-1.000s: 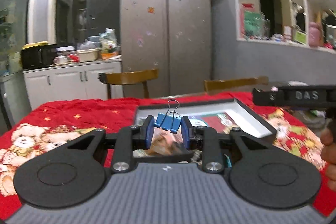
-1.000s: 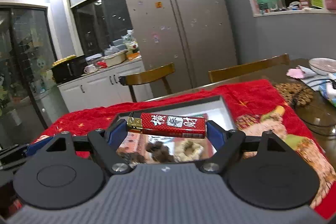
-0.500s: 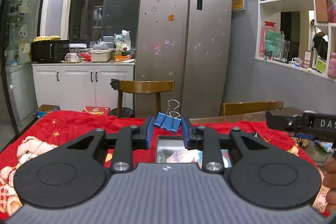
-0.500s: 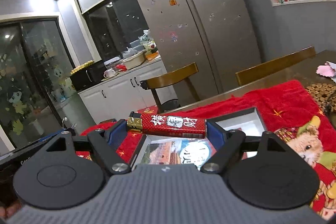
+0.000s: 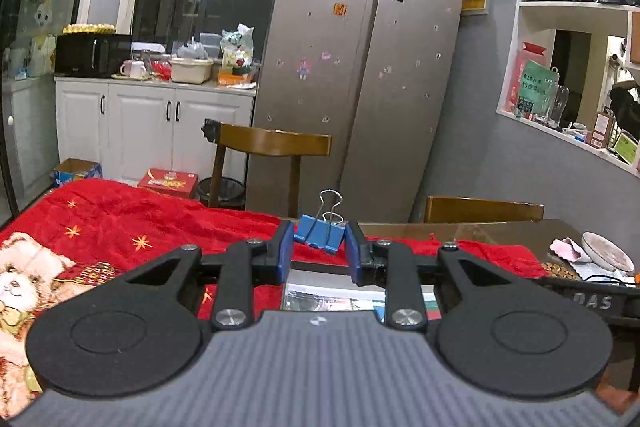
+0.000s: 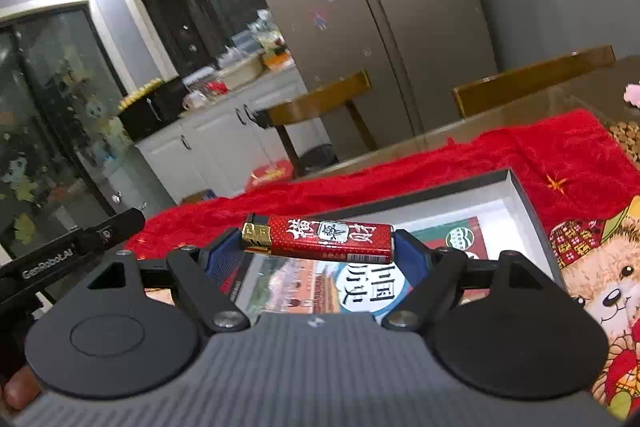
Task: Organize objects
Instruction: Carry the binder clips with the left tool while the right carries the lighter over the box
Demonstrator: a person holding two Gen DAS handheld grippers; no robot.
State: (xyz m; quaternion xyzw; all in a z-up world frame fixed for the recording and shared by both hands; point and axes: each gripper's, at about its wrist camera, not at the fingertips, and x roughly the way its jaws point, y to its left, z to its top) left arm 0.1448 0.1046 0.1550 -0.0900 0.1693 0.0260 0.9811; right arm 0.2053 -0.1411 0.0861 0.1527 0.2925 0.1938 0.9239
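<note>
The left gripper point(image 5: 319, 247) is pinching a small blue metal binder clip point(image 5: 319, 237) between its blue pads, wire handles standing upward, above the red bear-printed tablecloth point(image 5: 120, 223). The right gripper point(image 6: 318, 251) is clamping a red patterned cigarette lighter point(image 6: 320, 238) lengthwise across its widely spread jaws, gold cap toward the left pad, and is holding it above the shallow grey box with white inner walls point(image 6: 516, 199) lying on the cloth.

The left gripper point(image 5: 319, 247) points slightly downward, its blue pads pinched narrow on a binder clip point(image 5: 320, 237). The right gripper point(image 6: 318, 255) tilts down too, jaws set wide, clamping a lighter point(image 6: 320, 239) lengthwise, nine to three o'clock.
</note>
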